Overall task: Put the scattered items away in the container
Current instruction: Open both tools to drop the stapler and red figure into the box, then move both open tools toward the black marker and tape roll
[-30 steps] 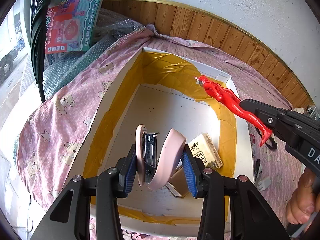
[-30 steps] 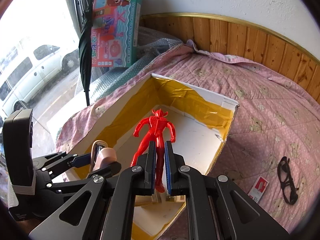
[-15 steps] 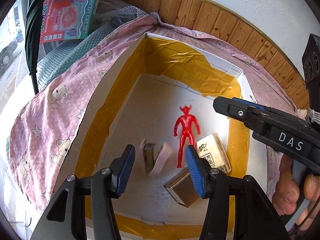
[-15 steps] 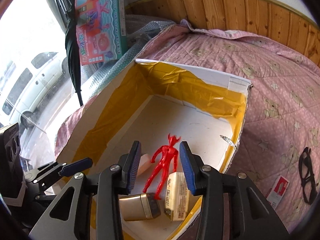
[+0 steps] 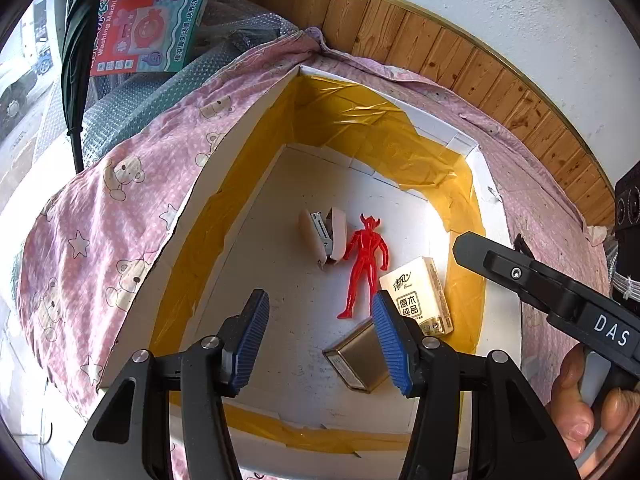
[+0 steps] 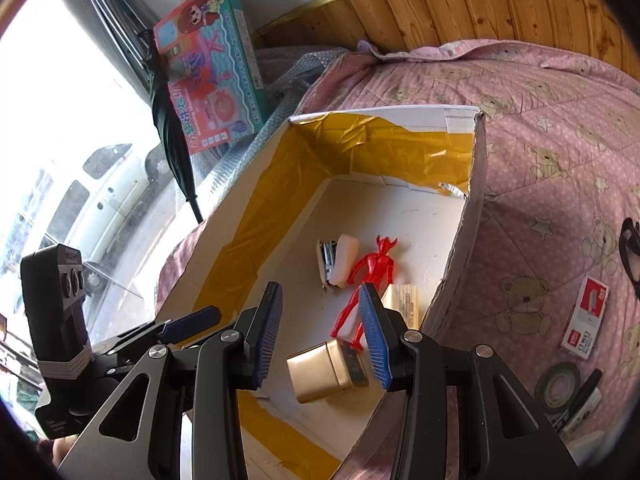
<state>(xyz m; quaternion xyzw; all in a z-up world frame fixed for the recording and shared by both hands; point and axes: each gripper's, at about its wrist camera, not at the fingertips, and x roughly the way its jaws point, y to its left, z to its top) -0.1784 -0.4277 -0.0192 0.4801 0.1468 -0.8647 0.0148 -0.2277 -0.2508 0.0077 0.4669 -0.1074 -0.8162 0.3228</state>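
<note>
With both tools poised above the box (image 5: 496, 208), the left gripper (image 5: 316, 340) and right gripper (image 6: 320, 332) stand spread and empty (jaws wide apart), consistent with items having been dropped in. On the floor lie a gold tin (image 6: 326, 372), tissue pack (image 5: 418, 296), red figure (image 5: 366, 260) and stapler (image 5: 324, 236). Beyond on the quilt (image 6: 540, 128), a staple box (image 6: 586, 318), tape roll (image 6: 560, 384) and glasses (image 6: 630, 248) await collection.

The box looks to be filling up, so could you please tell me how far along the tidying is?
Done: the pink stapler, red figure, tissue pack and gold tin lie inside the box. In hand: nothing; the left gripper and right gripper are open over it. Left: the staple box, tape roll and glasses on the pink quilt.
</note>
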